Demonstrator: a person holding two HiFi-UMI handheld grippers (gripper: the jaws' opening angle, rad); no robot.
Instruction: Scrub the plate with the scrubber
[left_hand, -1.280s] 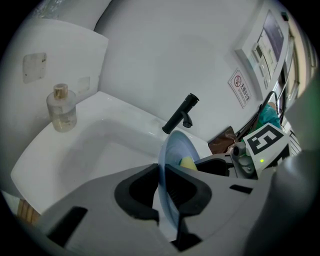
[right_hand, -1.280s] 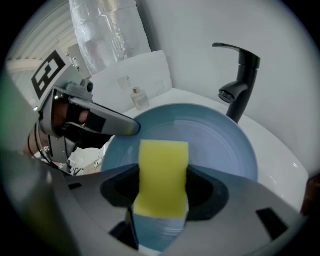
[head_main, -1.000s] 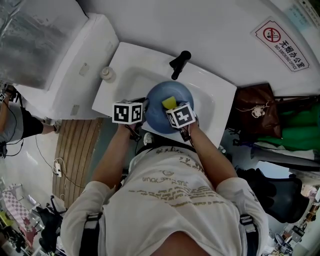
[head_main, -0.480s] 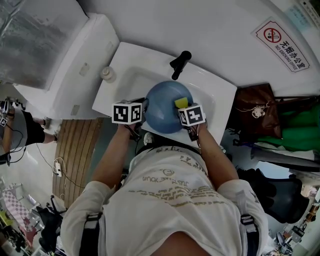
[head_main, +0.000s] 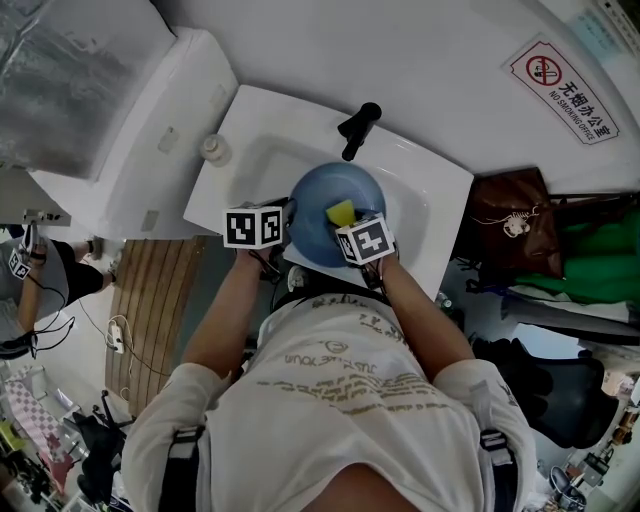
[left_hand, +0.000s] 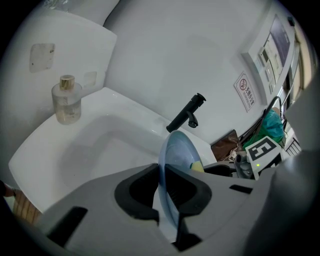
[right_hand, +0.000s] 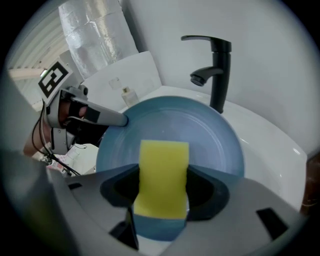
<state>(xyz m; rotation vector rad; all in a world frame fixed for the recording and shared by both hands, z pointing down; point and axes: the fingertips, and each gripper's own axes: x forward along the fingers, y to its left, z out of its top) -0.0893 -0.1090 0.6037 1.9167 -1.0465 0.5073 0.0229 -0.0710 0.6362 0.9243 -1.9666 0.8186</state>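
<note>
While plate (head_main: 312, 218) tilts over white sink (head_main: 240, 120) | black faucet (head_main: 358, 128) | no-smoking wall sign (head_main: 562, 88)

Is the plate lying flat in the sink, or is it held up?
Held up on edge: in the left gripper view the left tongs clamp the plate by its rim, above the sink.

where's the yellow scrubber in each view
Head view: scrubber at centre, against the plate.
Left gripper view: a yellow sliver right of centre, behind the plate's edge.
Right gripper view: low centre, clamped in the right tongs.
Shared landmark: black faucet, above the plate in all three.
</note>
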